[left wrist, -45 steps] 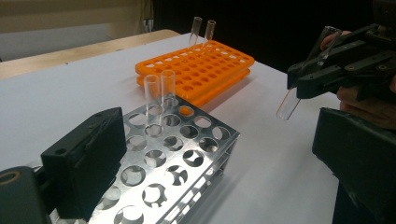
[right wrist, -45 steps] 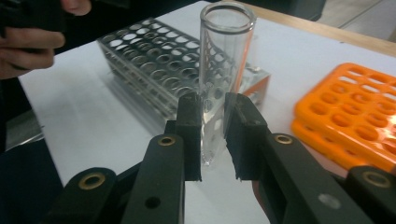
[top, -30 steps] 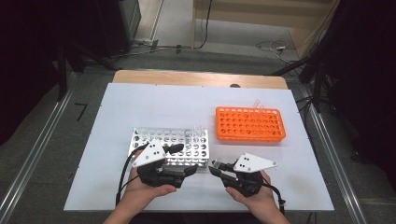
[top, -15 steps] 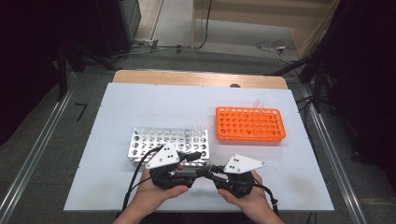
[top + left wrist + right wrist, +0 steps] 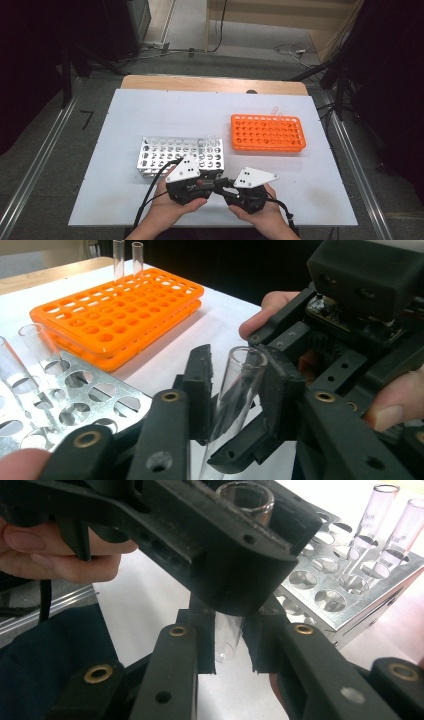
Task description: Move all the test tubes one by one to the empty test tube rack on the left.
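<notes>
Glass tube (image 5: 235, 390) stands near-upright, mouth up, between both claws (image 5: 232, 392) (image 5: 227, 645).

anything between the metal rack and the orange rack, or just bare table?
Bare white table. In the high view, nothing lies between the metal rack and the orange rack; the left gripper view shows the same empty strip between them.

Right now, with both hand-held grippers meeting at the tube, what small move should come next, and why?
Probably close the right hand-held gripper on the lower end of the test tube: the left hand-held gripper holds its upper part, and the right jaws flank it.
</notes>
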The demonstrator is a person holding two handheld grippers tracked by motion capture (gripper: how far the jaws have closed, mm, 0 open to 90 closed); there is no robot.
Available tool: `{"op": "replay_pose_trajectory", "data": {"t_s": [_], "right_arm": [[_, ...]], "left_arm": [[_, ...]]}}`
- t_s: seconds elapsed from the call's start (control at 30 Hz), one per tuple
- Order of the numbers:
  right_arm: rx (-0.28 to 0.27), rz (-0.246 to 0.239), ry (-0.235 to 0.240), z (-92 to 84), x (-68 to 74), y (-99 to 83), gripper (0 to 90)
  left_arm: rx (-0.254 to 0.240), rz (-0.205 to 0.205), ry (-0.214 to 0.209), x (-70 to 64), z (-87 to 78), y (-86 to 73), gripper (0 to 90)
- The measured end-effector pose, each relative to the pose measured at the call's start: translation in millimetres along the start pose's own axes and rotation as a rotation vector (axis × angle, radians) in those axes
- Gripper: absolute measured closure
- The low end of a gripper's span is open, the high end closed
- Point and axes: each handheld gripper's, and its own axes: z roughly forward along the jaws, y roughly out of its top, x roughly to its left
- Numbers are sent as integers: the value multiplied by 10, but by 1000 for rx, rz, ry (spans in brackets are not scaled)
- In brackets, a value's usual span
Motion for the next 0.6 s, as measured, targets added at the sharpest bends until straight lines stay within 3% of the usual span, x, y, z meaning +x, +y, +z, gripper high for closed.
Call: {"op": "replay_pose_trajectory", "data": {"t_s": [0.33, 0.6], "right_arm": [[3, -1, 1, -10, -14, -10, 738], [5, -4, 8, -9, -25, -8, 730]], "left_arm": [[-7, 30, 16, 9, 5, -16, 755], [-14, 19, 16, 23, -17, -21, 759]]}}
